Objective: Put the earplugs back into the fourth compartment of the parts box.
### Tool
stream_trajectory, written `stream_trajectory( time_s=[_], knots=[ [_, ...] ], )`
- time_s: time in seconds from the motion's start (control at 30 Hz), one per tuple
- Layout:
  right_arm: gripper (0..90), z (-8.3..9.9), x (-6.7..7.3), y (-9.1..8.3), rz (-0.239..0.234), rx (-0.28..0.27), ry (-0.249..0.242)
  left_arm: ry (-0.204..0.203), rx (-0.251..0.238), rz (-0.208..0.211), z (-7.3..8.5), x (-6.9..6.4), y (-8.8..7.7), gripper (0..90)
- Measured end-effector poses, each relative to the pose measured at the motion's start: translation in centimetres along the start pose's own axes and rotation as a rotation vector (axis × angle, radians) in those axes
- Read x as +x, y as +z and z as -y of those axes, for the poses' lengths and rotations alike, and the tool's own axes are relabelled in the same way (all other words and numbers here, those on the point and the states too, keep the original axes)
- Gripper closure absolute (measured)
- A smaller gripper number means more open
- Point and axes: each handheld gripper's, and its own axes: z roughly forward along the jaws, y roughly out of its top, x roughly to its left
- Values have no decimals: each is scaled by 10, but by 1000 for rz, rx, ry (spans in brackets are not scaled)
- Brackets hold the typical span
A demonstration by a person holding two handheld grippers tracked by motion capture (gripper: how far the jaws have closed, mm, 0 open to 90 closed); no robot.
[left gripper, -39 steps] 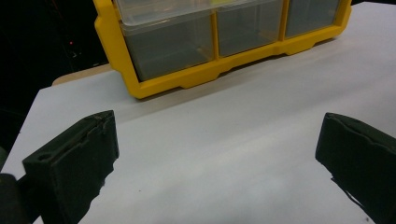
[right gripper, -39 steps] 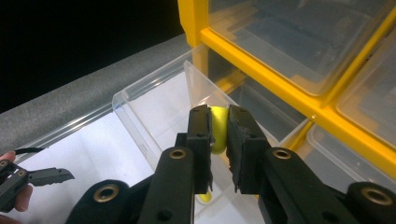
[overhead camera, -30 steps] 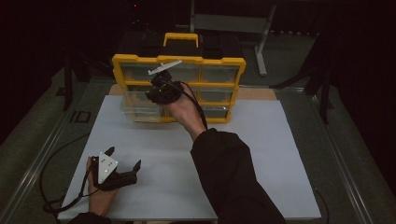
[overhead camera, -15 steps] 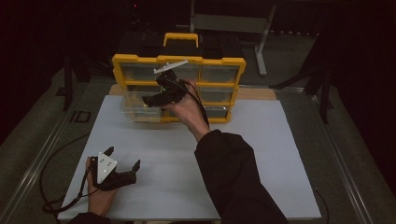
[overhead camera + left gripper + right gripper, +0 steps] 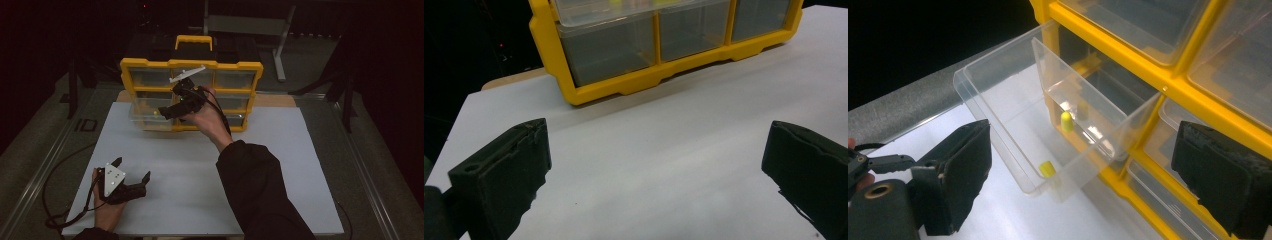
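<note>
White tabletop [image 5: 280, 165], right tool [image 5: 167, 111] raised, jaws just opened above clear drawer [image 5: 1013, 125]

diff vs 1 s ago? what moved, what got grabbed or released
The right gripper has just been opening its jaws; they now stand wide above the pulled-out clear drawer, nothing between them. Two small yellow pieces lie in the drawer. In the high view the right hand has drawn slightly back from the yellow organizer. Unchanged: the left gripper rests open on the white sheet; the drawer is out as before.
</note>
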Motion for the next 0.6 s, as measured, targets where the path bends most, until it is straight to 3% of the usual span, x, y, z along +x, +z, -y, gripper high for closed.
stream_trajectory(
  time_s=[0.6],
  knots=[
    [89,12,-6,-8,4,52,-47,1,3,1,0,0,0,0]
  ],
)
